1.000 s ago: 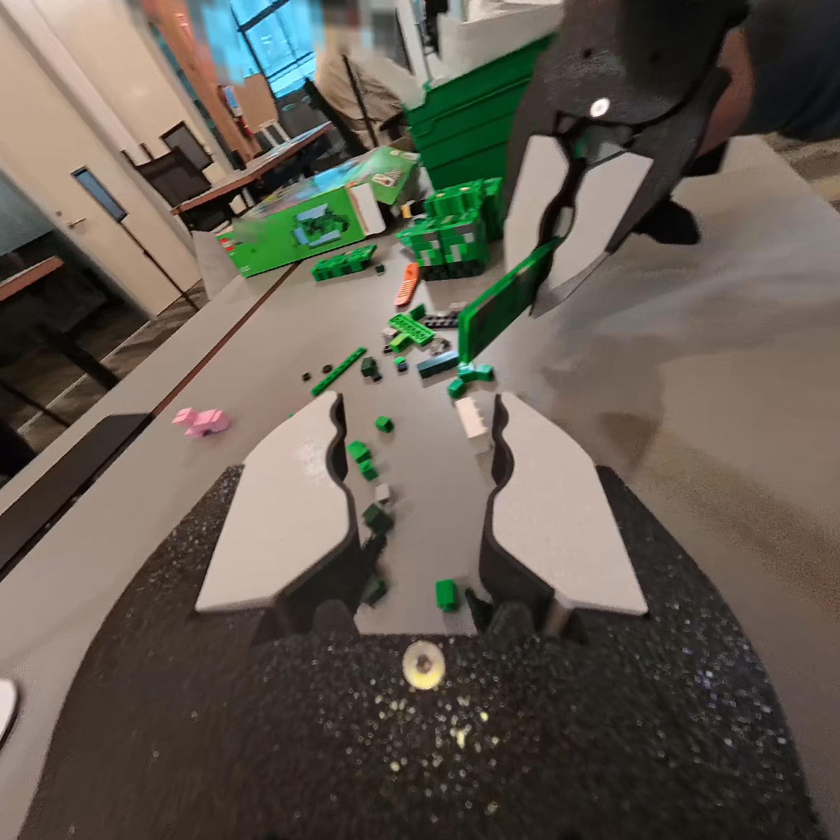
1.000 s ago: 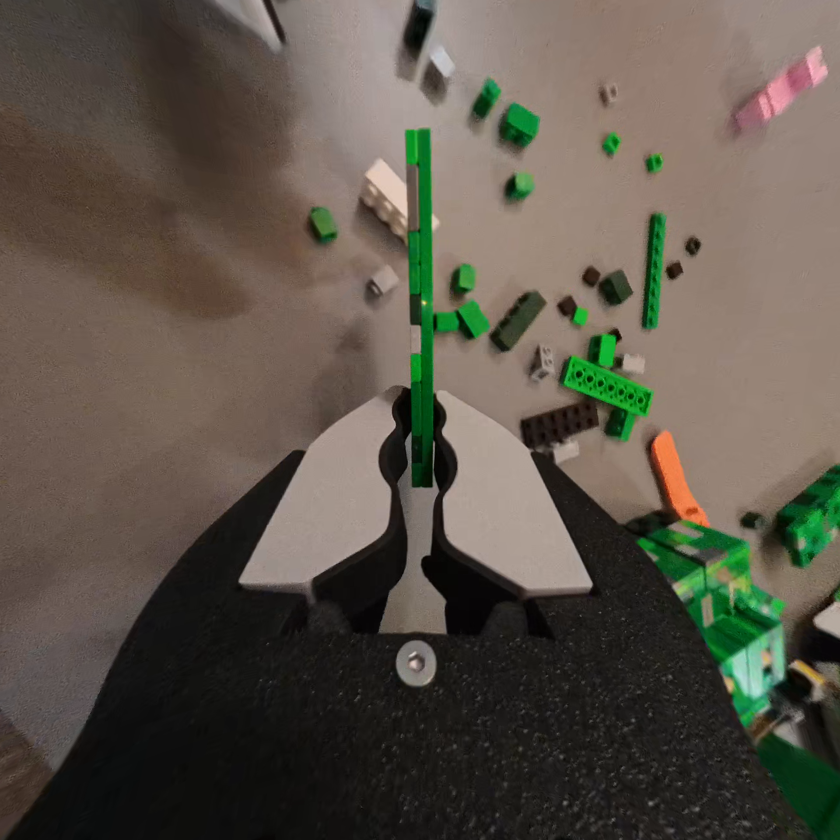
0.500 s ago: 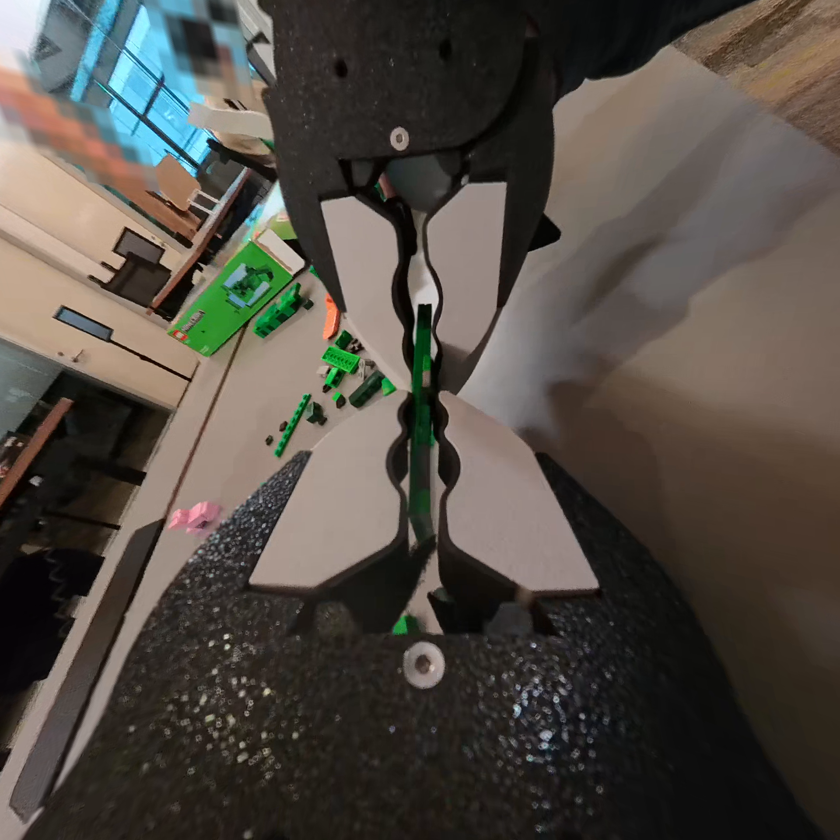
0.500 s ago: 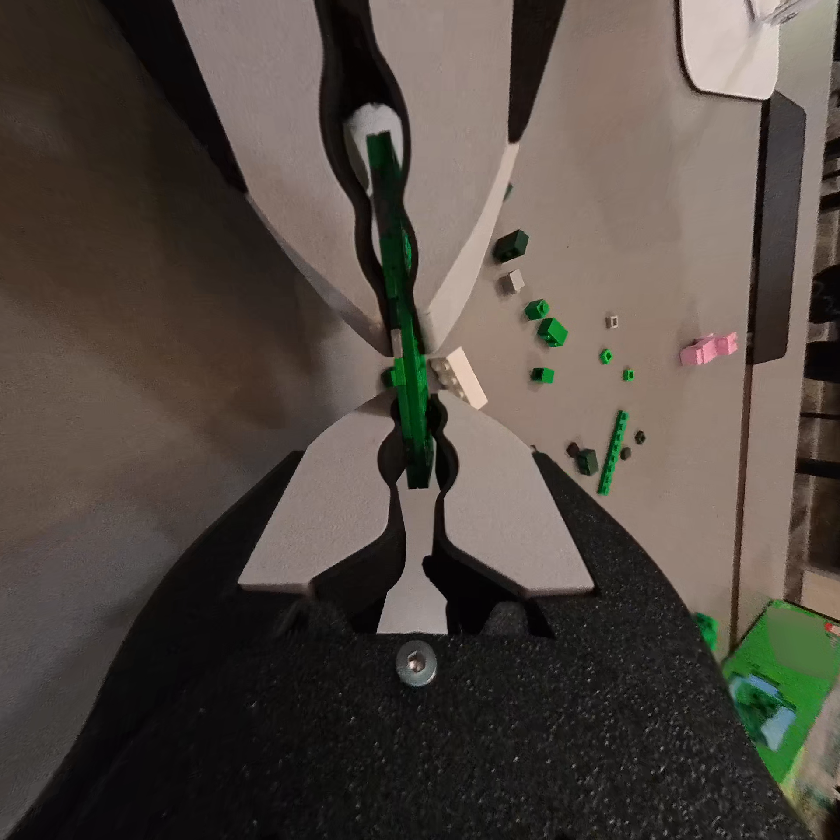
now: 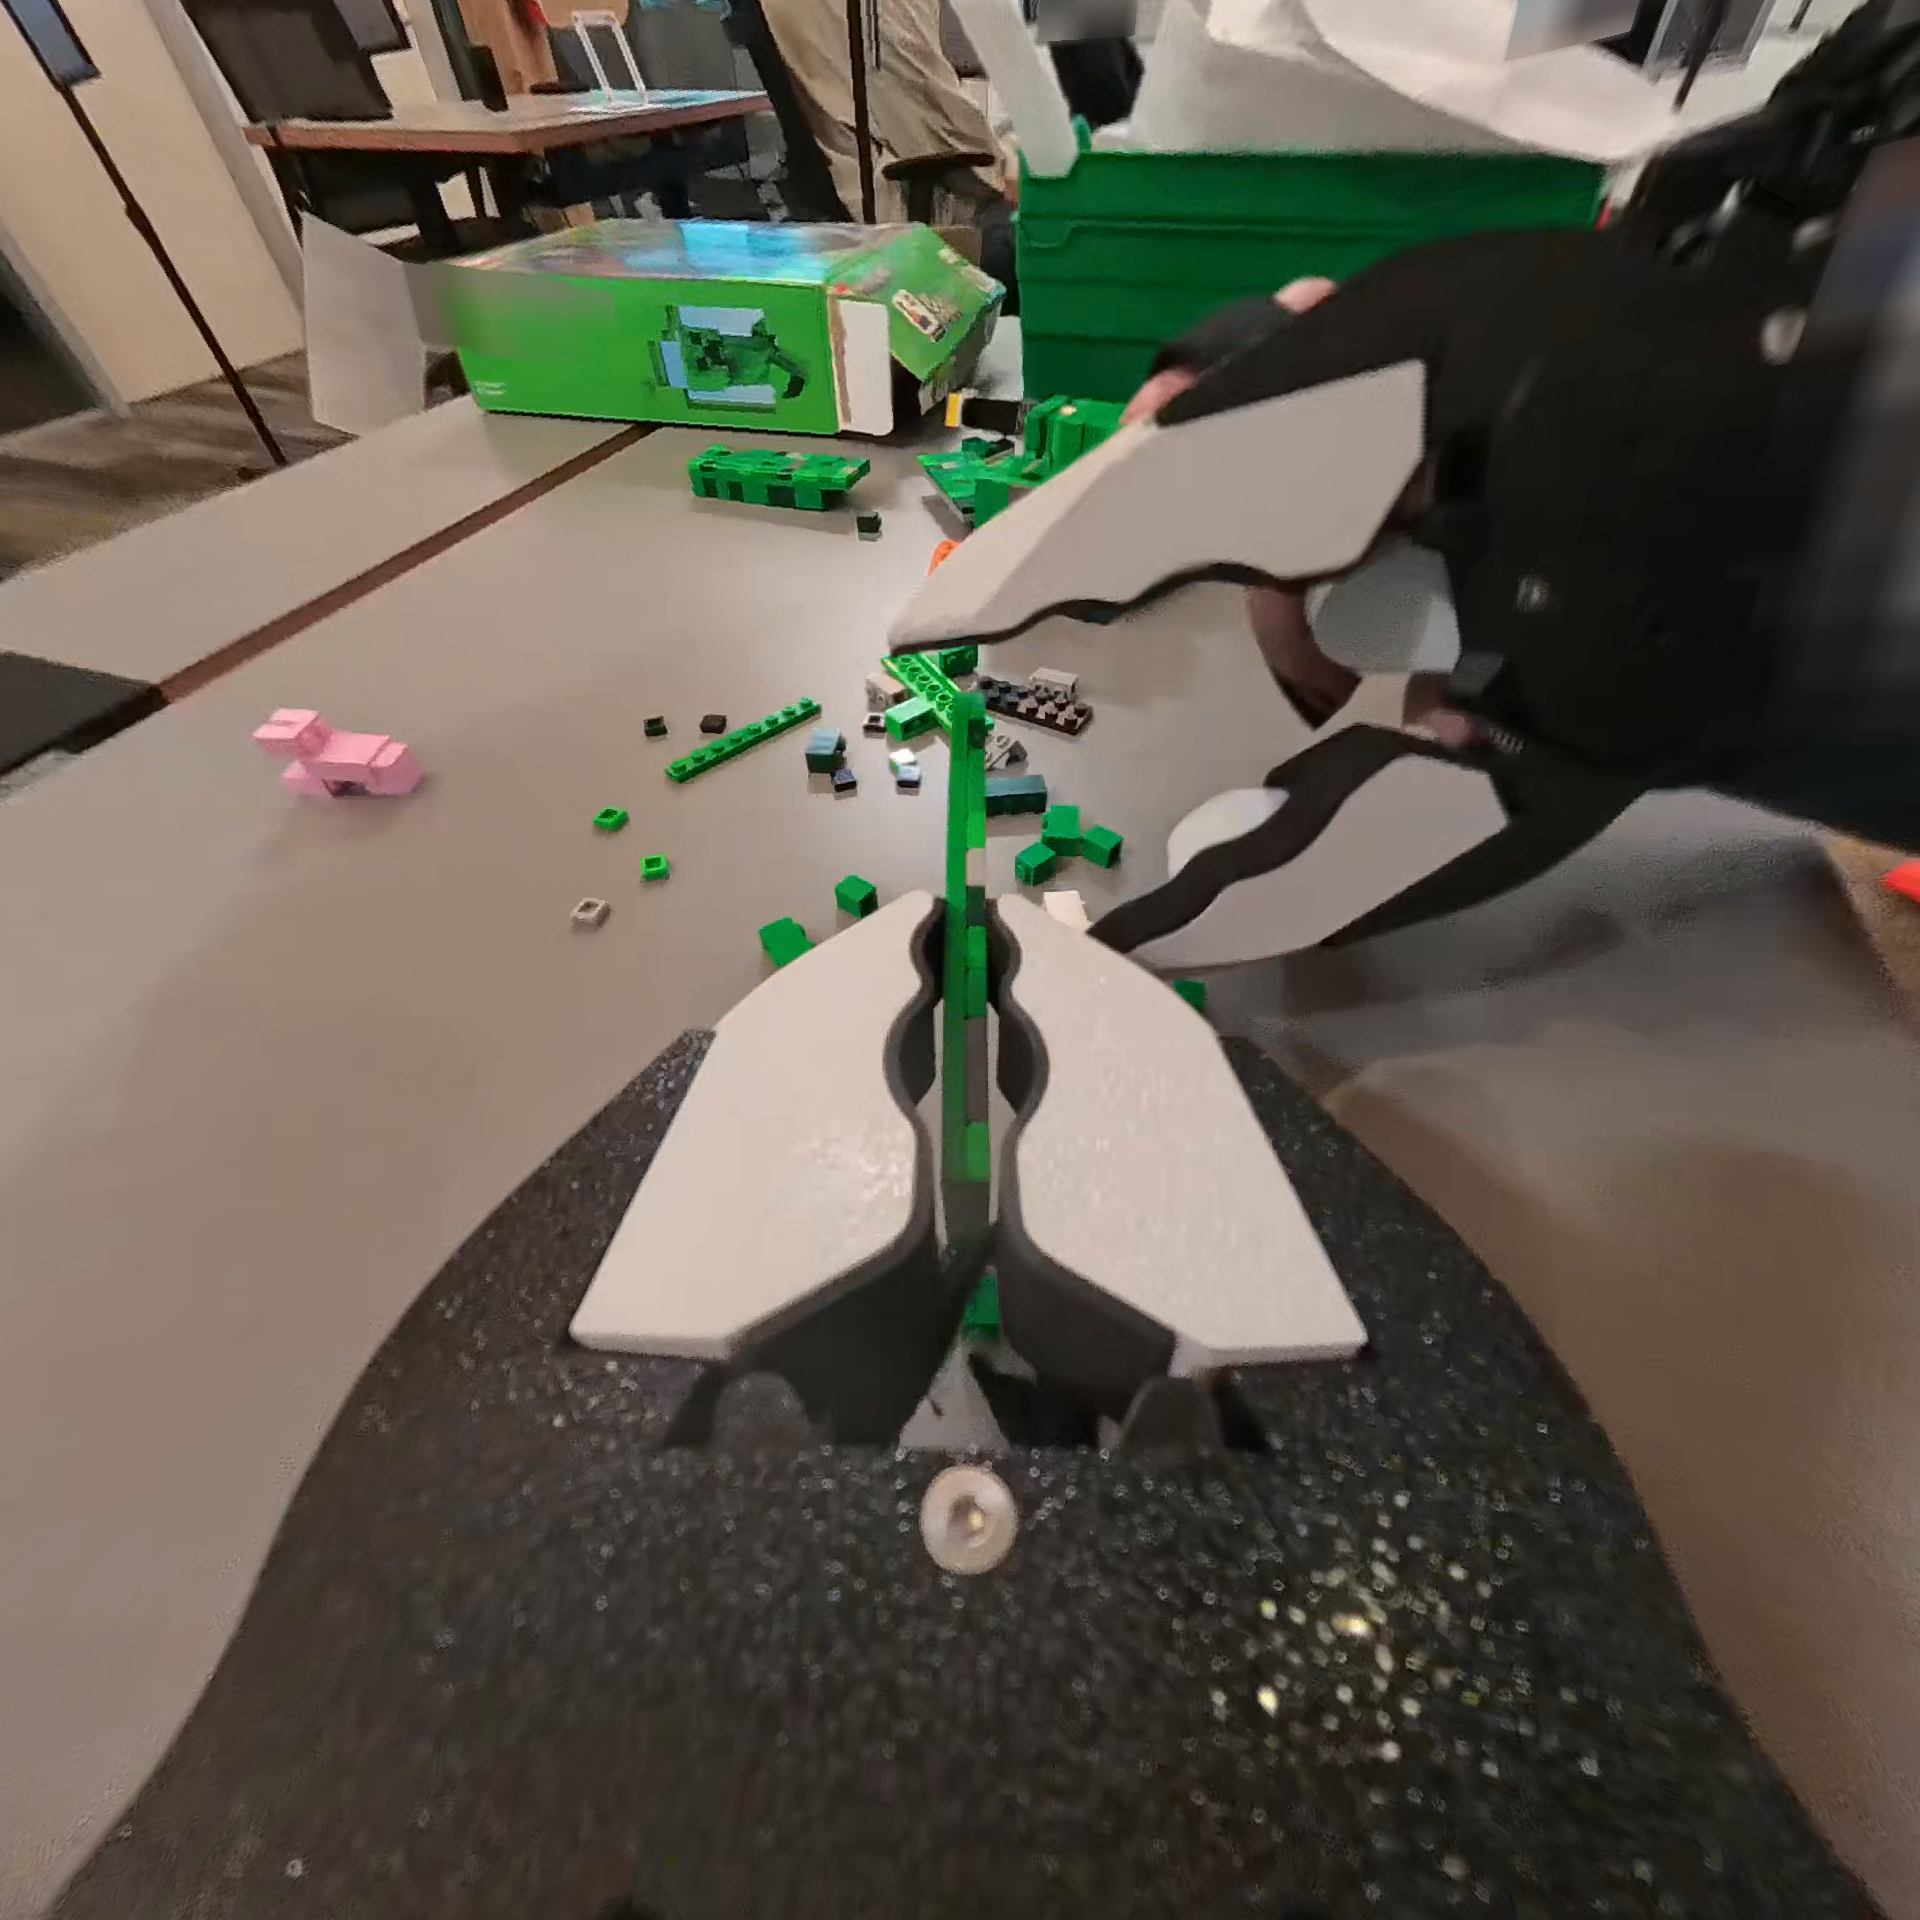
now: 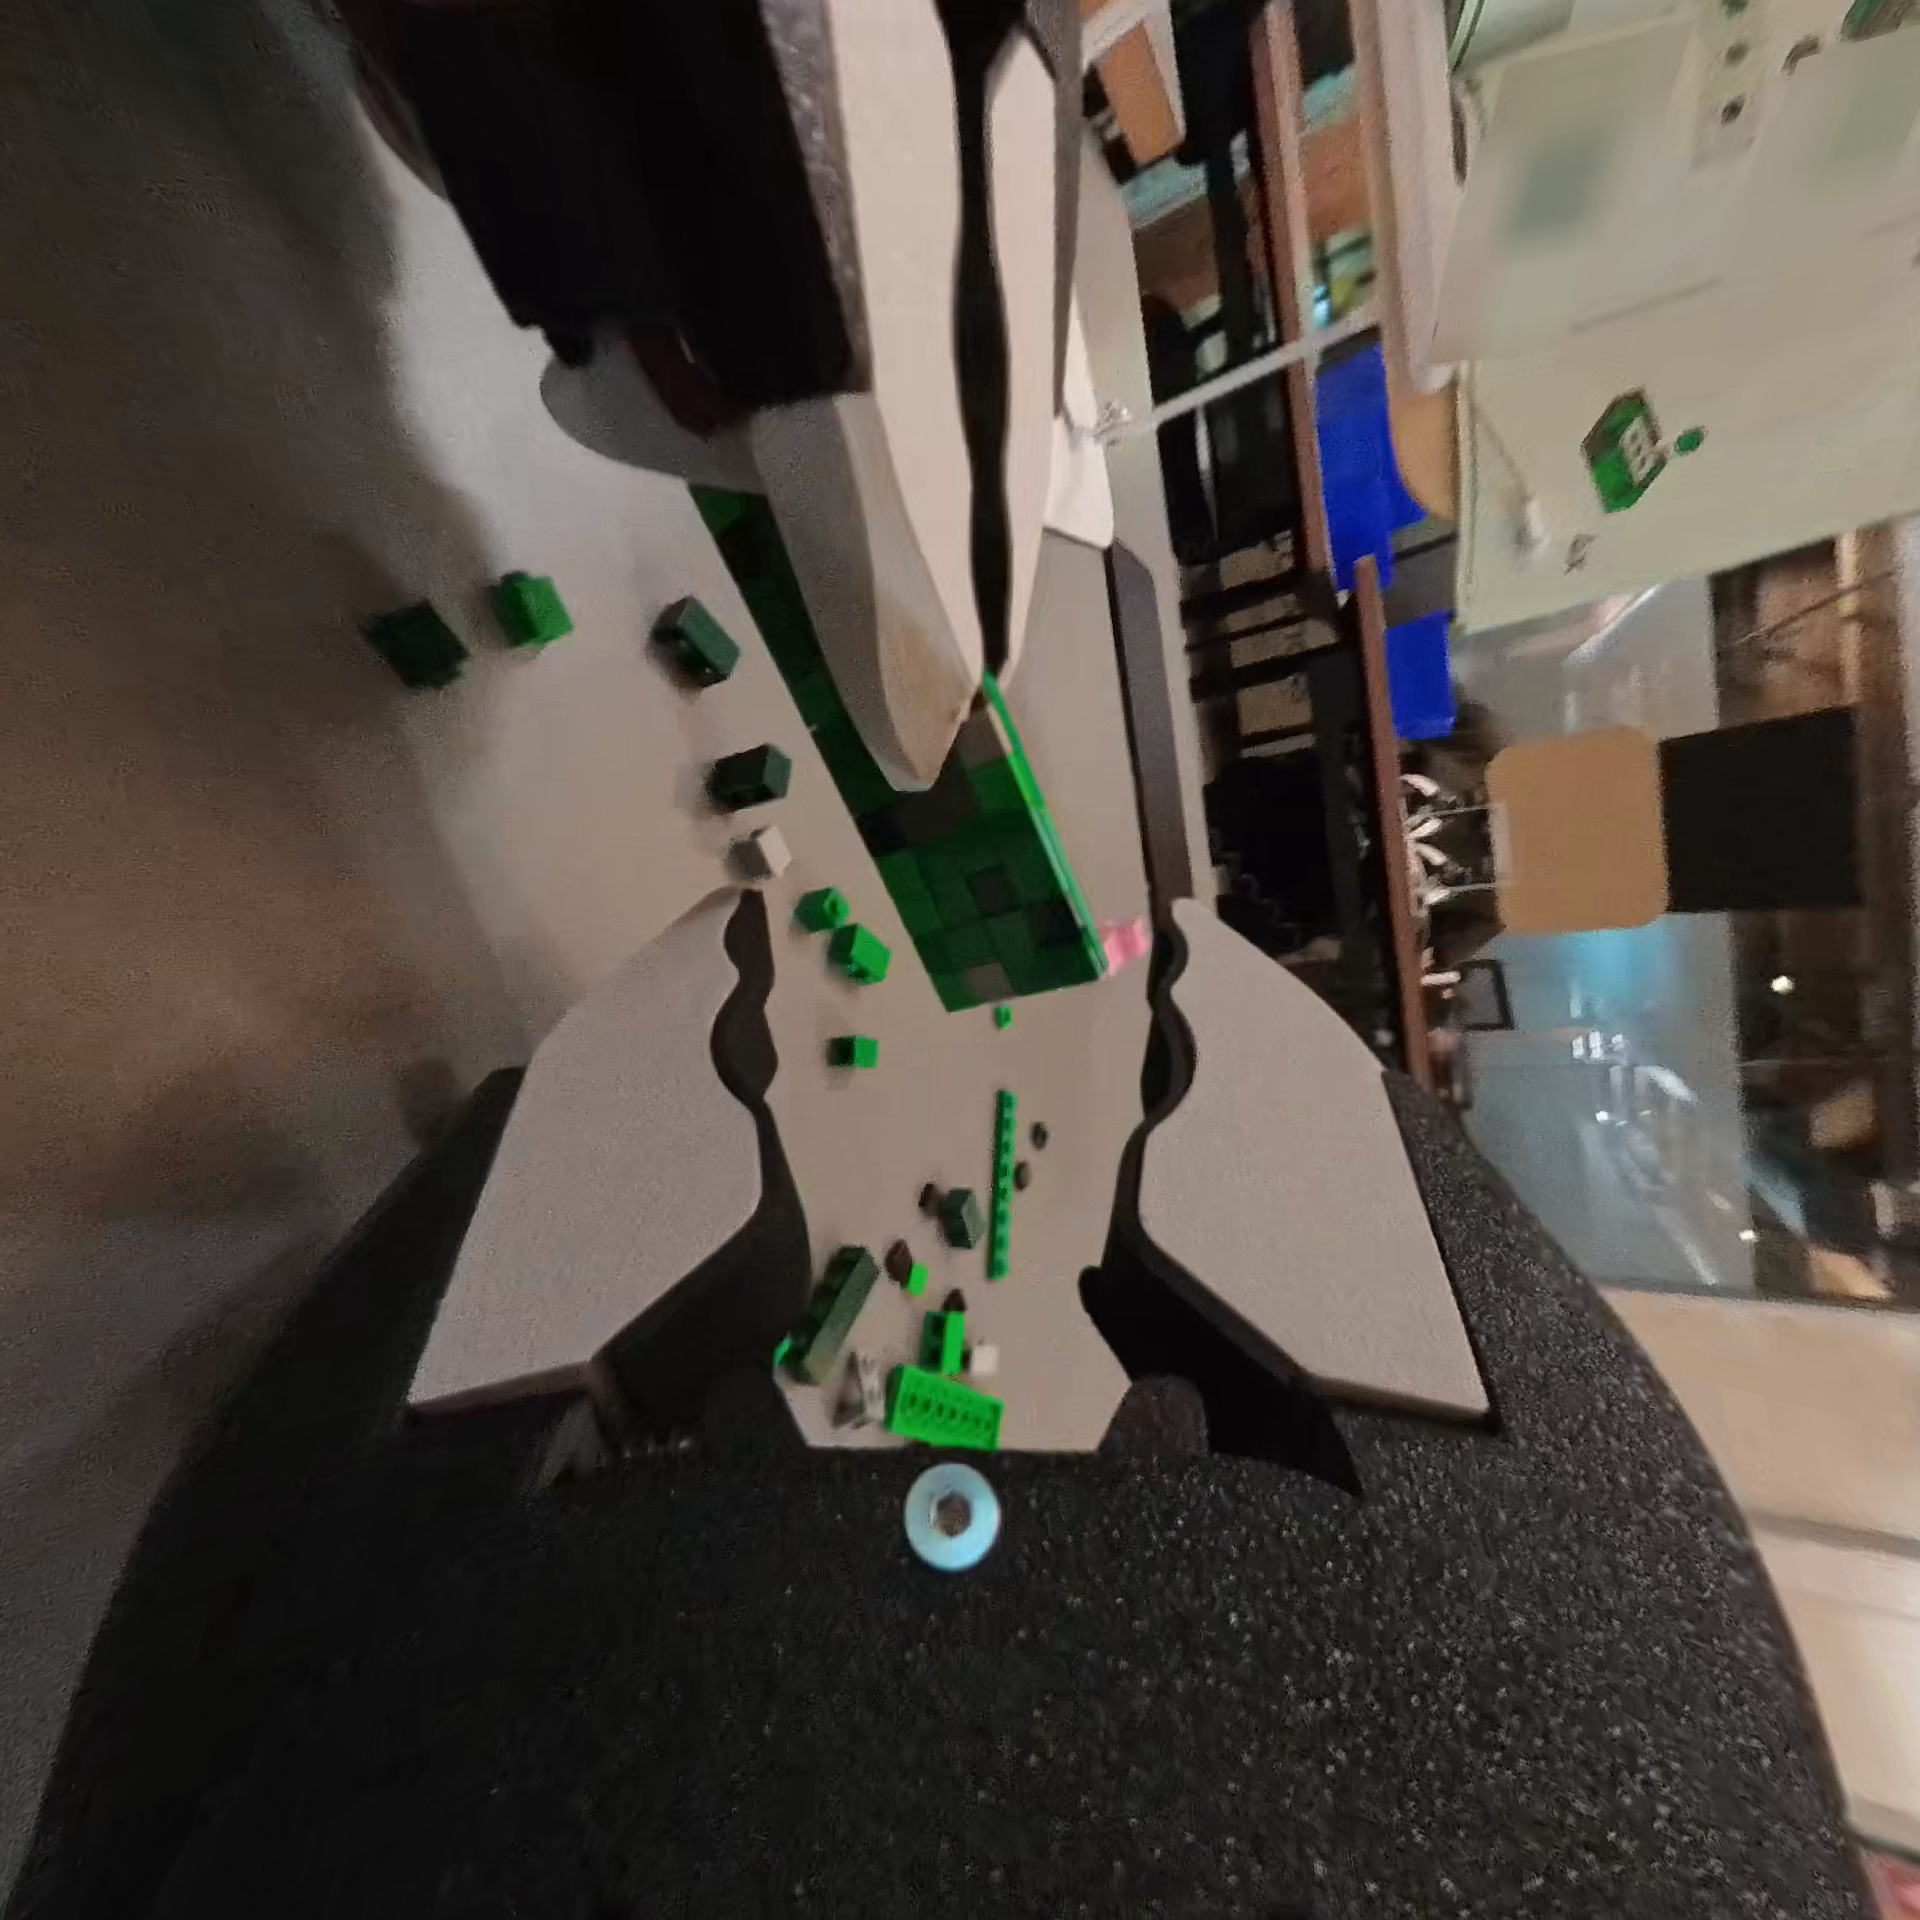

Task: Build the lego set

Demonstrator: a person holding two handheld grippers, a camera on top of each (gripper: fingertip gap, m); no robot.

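Green plate assembly (image 5: 964, 935), thin and seen edge-on, stands upright between the fingers of the left gripper (image 5: 966, 925), which is clamped on its lower part; most of the plate rises free above the fingertips over the grey table (image 5: 364, 1039). The right gripper (image 6: 951, 920) has its fingers spread wide with nothing between them, and sits just beside the plate on its right.

Risks, as I judge them: the grip is on a narrow edge of a tall flat piece, so a nudge from the open right gripper's lower finger (image 5: 1247, 873), which reaches close to the left gripper's fingertip, could twist the plate in the clamp or lever it out. Small tiles on its face may pop off if the pads press unevenly. A drop would land it among the loose bricks (image 5: 1060, 836) scattered just ahead.

The left wrist view shows the plate only as a thin line, but gives the wider scene: a pink pig figure (image 5: 338, 756) off to the left, a long green strip (image 5: 743, 740), the opened green box (image 5: 665, 343) and built green pieces (image 5: 777, 478) farther back. The right wrist view, blurred, shows what that view cannot: the plate's broad face (image 6: 966, 862), a patchwork of green, dark and grey tiles, with the left gripper's fingers closed over it from above
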